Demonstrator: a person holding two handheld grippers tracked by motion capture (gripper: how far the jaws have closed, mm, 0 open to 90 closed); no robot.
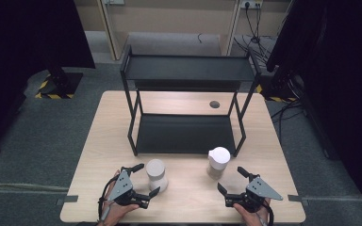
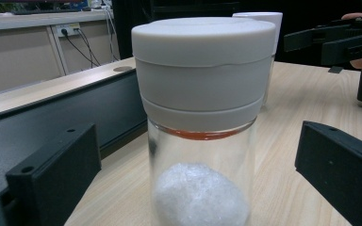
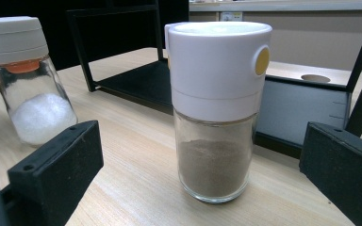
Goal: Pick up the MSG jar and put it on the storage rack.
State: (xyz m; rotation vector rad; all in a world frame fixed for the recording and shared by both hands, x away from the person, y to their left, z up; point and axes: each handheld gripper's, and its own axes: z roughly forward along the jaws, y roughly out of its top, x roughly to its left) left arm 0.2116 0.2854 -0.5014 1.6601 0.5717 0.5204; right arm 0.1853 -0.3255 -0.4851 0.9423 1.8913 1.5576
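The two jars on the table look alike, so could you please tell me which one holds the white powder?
The jar by the left gripper: grey lid, white powder. The other jar has a white lid and brown powder.

Both rigs same build: black two-jaw body, grey three-cornered plate on top with small dark screw dots. Left gripper (image 1: 143, 179) at lower left of high view, black cable looping off its outer side down past hand (image 1: 115, 212). Right gripper (image 1: 232, 180) at lower right, cable curling by right hand (image 1: 252, 214) at bottom edge. Gripper views: jaws are matte black blocky slabs, squared edges, small round hole near top face of each. No sleeves visible.
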